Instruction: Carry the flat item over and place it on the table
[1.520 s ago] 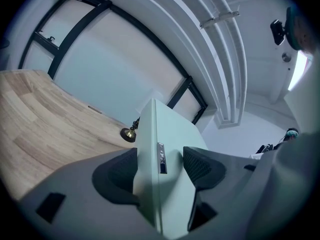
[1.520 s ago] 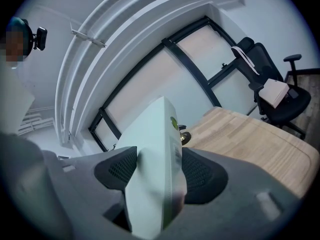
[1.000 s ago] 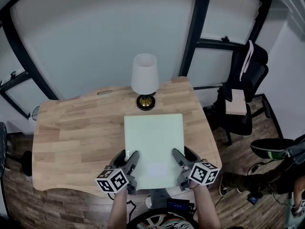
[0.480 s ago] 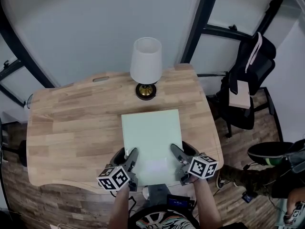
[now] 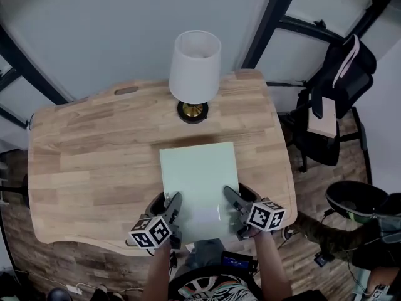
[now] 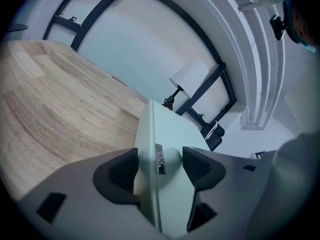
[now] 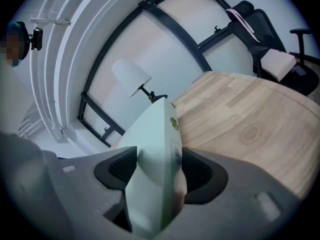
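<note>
The left tongs and right tongs each clamp a near corner of the panel, which is held over the bench, short of the lamp. Lower both sides level. Release only once the panel lies flat.

This looks like an office or studio workroom. A light butcher-block wooden table with rounded corners fills the middle of the frame. At upper centre, a table lamp with a white shade and brass base stands at its far edge. At the upper right is a black swivel office chair with a pale cardboard box on its seat. Wood-plank flooring shows at the right. A plain white wall crossed by black metal bars fills the top.
</note>
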{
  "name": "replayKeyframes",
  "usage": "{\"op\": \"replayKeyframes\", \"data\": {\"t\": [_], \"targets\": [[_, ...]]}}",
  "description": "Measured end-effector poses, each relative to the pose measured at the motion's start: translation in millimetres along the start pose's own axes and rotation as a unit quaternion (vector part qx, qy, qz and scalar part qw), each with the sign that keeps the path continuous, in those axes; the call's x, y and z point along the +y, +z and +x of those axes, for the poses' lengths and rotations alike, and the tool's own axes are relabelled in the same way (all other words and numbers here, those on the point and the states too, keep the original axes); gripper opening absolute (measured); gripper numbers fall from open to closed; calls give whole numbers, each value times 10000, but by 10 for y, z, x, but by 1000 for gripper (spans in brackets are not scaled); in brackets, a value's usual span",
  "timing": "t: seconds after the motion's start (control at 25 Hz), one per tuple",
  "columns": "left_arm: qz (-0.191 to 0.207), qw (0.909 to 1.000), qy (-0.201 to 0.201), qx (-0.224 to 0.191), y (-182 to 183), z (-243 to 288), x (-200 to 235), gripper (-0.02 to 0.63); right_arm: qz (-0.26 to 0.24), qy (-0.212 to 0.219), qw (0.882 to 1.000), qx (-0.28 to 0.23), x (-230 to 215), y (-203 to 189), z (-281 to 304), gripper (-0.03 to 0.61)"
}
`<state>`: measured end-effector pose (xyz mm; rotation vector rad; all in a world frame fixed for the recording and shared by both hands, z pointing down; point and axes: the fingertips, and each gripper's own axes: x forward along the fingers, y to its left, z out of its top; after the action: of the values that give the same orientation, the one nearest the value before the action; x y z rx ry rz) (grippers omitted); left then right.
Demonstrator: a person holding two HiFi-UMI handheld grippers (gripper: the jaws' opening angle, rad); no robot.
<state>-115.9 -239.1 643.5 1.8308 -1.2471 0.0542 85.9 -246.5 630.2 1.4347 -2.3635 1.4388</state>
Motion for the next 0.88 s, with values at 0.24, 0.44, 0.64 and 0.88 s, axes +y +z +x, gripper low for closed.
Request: {"op": "replayKeyframes", "data": {"t": [0.24, 0.44, 0.64, 0.88], "targets": [[-9, 9997, 134, 210, -110, 196, 128, 276, 195, -88, 9996, 159, -230, -97, 141, 264], [-54, 9993, 240, 295, -188, 290, 198, 275, 248, -144, 9992, 271, -350, -145, 219, 264], [-51, 9992, 263, 280, -215, 309, 221, 275, 138, -230, 9991, 330, -411, -184, 257, 264], [-23, 9986, 393, 349, -246, 328, 249, 273, 130, -276, 9989, 366, -459, -219, 265, 264]]}}
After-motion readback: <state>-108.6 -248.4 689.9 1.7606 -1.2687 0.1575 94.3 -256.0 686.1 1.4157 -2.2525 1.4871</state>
